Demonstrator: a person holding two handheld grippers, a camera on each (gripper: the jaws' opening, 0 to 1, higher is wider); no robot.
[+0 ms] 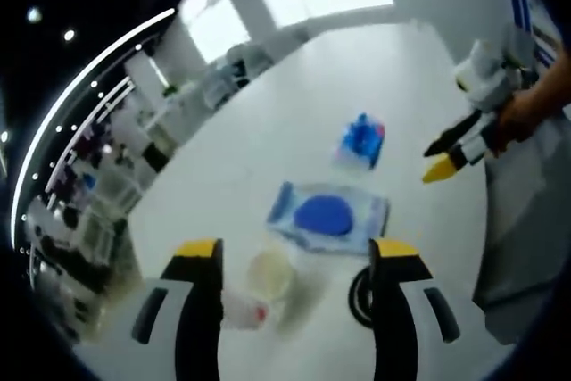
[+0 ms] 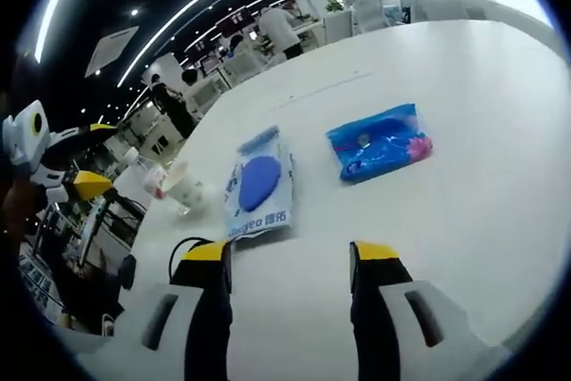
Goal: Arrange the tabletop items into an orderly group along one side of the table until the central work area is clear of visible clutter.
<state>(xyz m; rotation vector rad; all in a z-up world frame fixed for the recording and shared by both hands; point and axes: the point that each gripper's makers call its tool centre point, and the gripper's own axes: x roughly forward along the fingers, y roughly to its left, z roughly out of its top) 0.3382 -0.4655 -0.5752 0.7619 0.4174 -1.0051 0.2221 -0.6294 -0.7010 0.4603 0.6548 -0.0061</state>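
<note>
Overall: white worktop (image 2: pixel 500 185) carrying four loose items, none gripped.
Left claw (image 1: pixel 299 260): jaws apart, yellow-tipped, holding nothing, raised above the worktop's near part in the left gripper view; also seen at the left edge of the right gripper view (image 2: pixel 76 180), off the worktop's side.
Right claw (image 2: pixel 287 260): jaws apart, empty, hovering over bare worktop just short of the wipes pack; seen in the left gripper view (image 1: pixel 451 153) at right, gripped by a hand (image 1: pixel 517 118).
Wipes pack (image 2: pixel 257 183): flat, pale blue with a dark blue oval, lying mid-worktop.
Blue packet (image 2: pixel 379 142): flat, blue with a pink spot, beside the wipes pack, apart from it.
Paper cup (image 2: pixel 186 186): pale, near the wipes pack on the side away from the blue packet; upright or tipped cannot be told.
Small bottle (image 2: pixel 153 181): white with red marking, just beside the paper cup, blurred.
Black cable (image 1: pixel 361 296): looped on the worktop by the left claw's right jaw.
Background: bright windows, desks, people standing far off.
</note>
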